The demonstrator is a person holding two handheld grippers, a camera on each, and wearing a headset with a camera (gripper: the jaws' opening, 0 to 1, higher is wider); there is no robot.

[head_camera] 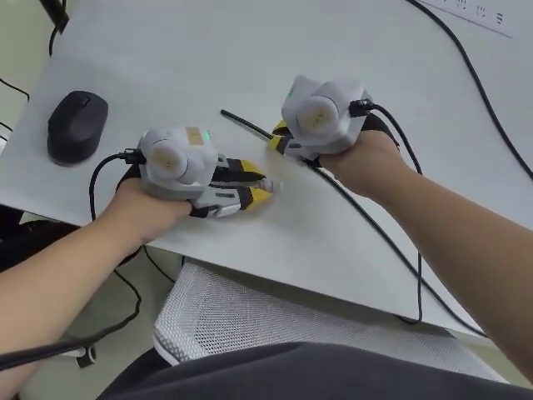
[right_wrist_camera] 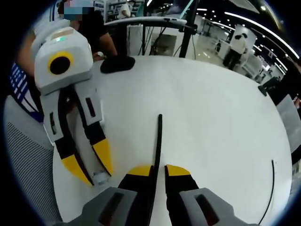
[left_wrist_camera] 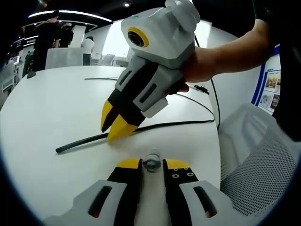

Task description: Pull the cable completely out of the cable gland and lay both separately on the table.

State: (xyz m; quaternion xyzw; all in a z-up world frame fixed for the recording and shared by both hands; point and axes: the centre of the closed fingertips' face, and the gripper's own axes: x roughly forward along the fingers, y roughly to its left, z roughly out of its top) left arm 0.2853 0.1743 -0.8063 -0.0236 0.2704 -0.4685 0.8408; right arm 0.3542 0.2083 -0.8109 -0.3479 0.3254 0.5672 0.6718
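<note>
A small grey cable gland (left_wrist_camera: 152, 161) sits between the tips of my left gripper (left_wrist_camera: 152, 165), which is shut on it just above the white table (head_camera: 250, 50). The black cable (left_wrist_camera: 80, 143) is apart from the gland; its free end lies on the table. My right gripper (right_wrist_camera: 158, 170) is shut on the cable (right_wrist_camera: 158, 136), which runs straight ahead from its jaws. In the head view the left gripper (head_camera: 260, 188) and right gripper (head_camera: 276, 141) are close together near the table's front edge, with the cable (head_camera: 246, 124) pointing away to the upper left.
A black mouse (head_camera: 77, 123) lies at the table's left. A thin black lead (head_camera: 466, 75) crosses the far right of the table. A white mesh chair (head_camera: 250, 321) stands below the front edge. People stand in the background.
</note>
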